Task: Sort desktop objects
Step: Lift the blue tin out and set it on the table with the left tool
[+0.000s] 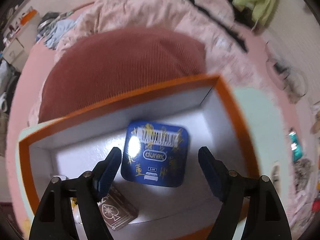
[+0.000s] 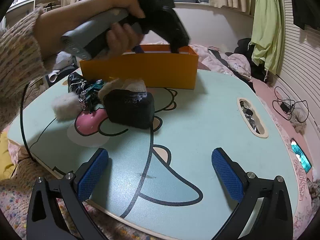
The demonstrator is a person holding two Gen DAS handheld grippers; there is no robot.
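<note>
My left tongs point steeply down into the orange cardboard box with white inner walls, and their jaws stand released: the flat blue square tin with gold lettering lies on the white floor of the box between the pads, with a clear gap on the right and no visible squeeze on the left. I judge the tin is delivered, so the jaws are parted to leave it lying flat. Just nearer, partly under my left finger, a brown card box with a spade emblem already rests in the same box.

My right tongs hover released and empty above the pale green cartoon-printed counter, held back, I think, to keep out of the left hand's way. Beyond them wait the unsorted things: a black soft pouch, a white fluffy pom-pom and a tangle of teal-and-black trinkets, clustered close in front of the box. Farther off, my left hand grips its handle over the box rim.
</note>
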